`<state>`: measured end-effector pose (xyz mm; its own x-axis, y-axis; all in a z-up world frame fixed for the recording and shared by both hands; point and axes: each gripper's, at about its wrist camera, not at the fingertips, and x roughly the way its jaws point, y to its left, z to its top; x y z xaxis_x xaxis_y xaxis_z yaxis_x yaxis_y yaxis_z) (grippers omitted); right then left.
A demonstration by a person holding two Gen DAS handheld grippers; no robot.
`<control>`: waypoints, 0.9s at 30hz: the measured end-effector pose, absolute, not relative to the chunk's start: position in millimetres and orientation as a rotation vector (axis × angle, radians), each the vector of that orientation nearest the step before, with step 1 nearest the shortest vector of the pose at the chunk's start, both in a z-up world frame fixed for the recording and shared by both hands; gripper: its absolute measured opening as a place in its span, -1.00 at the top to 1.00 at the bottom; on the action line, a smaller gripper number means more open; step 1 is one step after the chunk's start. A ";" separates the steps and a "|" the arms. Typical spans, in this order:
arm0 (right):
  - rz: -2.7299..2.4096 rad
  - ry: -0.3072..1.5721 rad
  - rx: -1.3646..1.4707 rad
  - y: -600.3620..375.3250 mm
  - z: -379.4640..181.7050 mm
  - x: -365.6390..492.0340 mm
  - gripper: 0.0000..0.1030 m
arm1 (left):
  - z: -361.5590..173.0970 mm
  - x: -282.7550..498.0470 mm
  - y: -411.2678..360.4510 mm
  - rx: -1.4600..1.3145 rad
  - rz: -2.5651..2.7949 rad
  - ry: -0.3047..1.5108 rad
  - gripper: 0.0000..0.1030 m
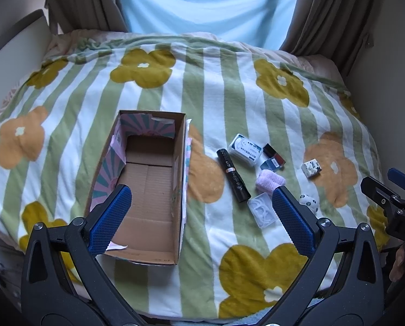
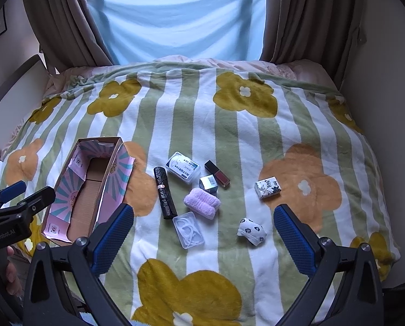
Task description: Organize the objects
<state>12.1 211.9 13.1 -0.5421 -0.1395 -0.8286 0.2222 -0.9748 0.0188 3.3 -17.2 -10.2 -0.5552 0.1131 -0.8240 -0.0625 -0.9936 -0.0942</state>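
Cardboard makes up the open box (image 2: 85, 198), and it is the landmark for everything else. It sits on a soft flowery blanket (image 2: 256, 141) and has nothing in it yet, so it looks like the place where the small things should go.

All the small things lie to the right of the box, close together in one bunch, as if set out ready to be picked up. Nearest the box is a long black tube (image 2: 164, 193). Just right of it, at the far end, is a white pack with blue writing (image 2: 182, 167). Closer to the cameras lies a clear plastic case (image 2: 188, 229). Further right are a fluffy purple roll (image 2: 201, 202), a small silver box (image 2: 208, 184) and a dark red bottle (image 2: 217, 173). Then comes a little spotted white bundle (image 2: 251, 231), and furthest from the box is a small printed packet (image 2: 267, 187).

The left gripper (image 1: 201, 214) is wide open and holds nothing. It hangs over the near right edge of the box, with the clear case just inside its right finger. The right gripper (image 2: 203, 240) is spread wide and empty too. It hangs right of the box, and the clear case lies between its fingers, so that case looks easiest to grab first.
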 end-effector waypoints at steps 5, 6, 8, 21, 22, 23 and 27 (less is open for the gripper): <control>-2.589 0.124 1.383 211.7 12.3 12.5 -0.99 | -11.2 2.3 -17.6 -1.416 2.652 -0.049 -0.99; -2.588 0.120 1.388 211.4 11.5 12.2 -0.99 | -11.2 1.5 -18.2 -1.413 2.651 -0.051 -0.99; -2.588 0.120 1.388 212.4 11.0 11.7 -0.99 | -12.2 0.5 -18.2 -1.406 2.637 -0.049 -0.99; -2.584 0.112 1.393 214.7 10.6 10.1 -0.99 | -12.8 -2.9 -17.5 -1.405 2.599 -0.027 -0.99; -2.584 0.113 1.391 214.6 10.7 10.1 -0.99 | -12.8 -2.6 -17.7 -1.404 2.599 -0.027 -0.99; -2.585 0.113 1.391 214.6 10.7 9.9 -0.99 | -12.8 -2.5 -17.7 -1.401 2.595 -0.025 -0.99; -2.586 0.097 1.400 216.6 9.7 5.4 -0.99 | -12.4 -6.4 -13.5 -1.405 2.586 -0.005 -0.99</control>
<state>5.4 216.6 9.7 -0.5317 -0.1431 -0.8347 0.2049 -0.9781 0.0371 -6.4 -13.5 -12.4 -0.5290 0.1745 -0.8305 -0.1710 -0.9805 -0.0971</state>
